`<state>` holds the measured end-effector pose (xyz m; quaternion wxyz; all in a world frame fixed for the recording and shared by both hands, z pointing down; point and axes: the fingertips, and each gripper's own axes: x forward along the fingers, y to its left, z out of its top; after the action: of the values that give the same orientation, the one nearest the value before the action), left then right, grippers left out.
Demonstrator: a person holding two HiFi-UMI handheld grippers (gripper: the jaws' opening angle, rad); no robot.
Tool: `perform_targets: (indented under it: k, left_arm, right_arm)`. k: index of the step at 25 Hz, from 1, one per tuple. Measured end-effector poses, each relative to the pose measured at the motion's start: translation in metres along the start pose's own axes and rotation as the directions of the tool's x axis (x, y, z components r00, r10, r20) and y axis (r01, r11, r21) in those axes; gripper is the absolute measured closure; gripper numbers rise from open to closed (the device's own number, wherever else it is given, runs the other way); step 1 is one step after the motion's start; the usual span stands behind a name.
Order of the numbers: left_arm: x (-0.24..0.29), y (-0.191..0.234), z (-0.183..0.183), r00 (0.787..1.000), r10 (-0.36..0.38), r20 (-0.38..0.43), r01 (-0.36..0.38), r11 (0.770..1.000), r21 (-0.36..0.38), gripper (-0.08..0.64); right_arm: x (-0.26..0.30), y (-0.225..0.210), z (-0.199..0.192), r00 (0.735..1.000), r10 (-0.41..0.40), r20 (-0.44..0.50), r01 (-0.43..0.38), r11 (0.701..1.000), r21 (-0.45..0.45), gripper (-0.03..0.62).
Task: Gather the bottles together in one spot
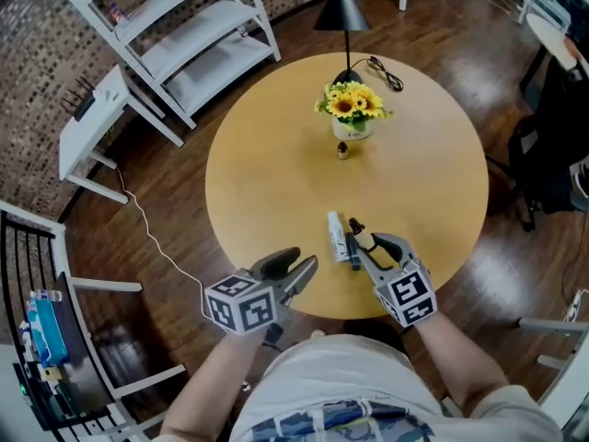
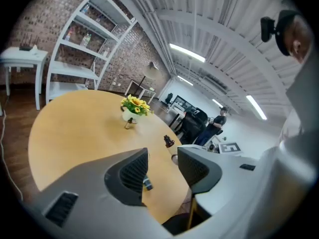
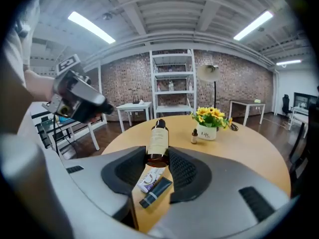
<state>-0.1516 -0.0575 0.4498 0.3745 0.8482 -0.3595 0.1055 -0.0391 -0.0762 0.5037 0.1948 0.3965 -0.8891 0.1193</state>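
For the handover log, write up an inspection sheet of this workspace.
Surface: round wooden table, mostly bare.
Job's things: amber bottle held in the right claw; small dropper bottle upright beside the flower pot.
Clutter: white tube and dark tube lying side by side near the table's near edge; the flower pot; lamp.
Grippers: left claw open, nothing between its jaws; right claw shut on the amber bottle.
Cables: lamp cable on the table's far side; white cable across the floor at left.
Surroundings: white shelf, white side table, dark chair at right.
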Motion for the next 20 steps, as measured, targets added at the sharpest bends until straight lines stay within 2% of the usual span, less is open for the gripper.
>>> perform_targets:
  k: [6, 11, 12, 14, 17, 20]
  left_arm:
    - [0.055, -0.051, 0.016, 0.981, -0.188, -0.040, 0.186, 0.981, -0.060, 0.373]
    - [0.081, -0.085, 0.017, 0.955, -0.290, -0.061, 0.279, 0.949, -0.147, 0.378]
    - [0.085, -0.091, 0.017, 0.951, -0.302, -0.066, 0.290, 0.945, -0.153, 0.414]
    - [0.093, -0.099, 0.016, 0.946, -0.314, -0.079, 0.300, 0.942, -0.147, 0.474]
    - [0.103, -0.109, 0.015, 0.943, -0.316, -0.107, 0.305, 0.946, -0.109, 0.479]
    - [0.115, -0.117, 0.015, 0.944, -0.302, -0.134, 0.299, 0.953, -0.041, 0.482]
  right_arm:
    - [-0.043, 0.027, 0.032, 0.994, -0.022, 0.108, 0.028, 0.998, -0.063, 0.434]
    - [-0.062, 0.022, 0.030, 0.990, -0.060, 0.131, 0.070, 0.994, -0.078, 0.434]
    - [-0.066, 0.020, 0.028, 0.989, -0.066, 0.131, 0.077, 0.994, -0.081, 0.434]
    - [-0.072, 0.013, 0.025, 0.988, -0.080, 0.129, 0.091, 0.993, -0.076, 0.434]
    - [-0.076, 0.002, 0.017, 0.988, -0.097, 0.119, 0.106, 0.992, -0.070, 0.433]
    - [-0.075, -0.011, 0.008, 0.990, -0.101, 0.098, 0.107, 0.992, -0.060, 0.431]
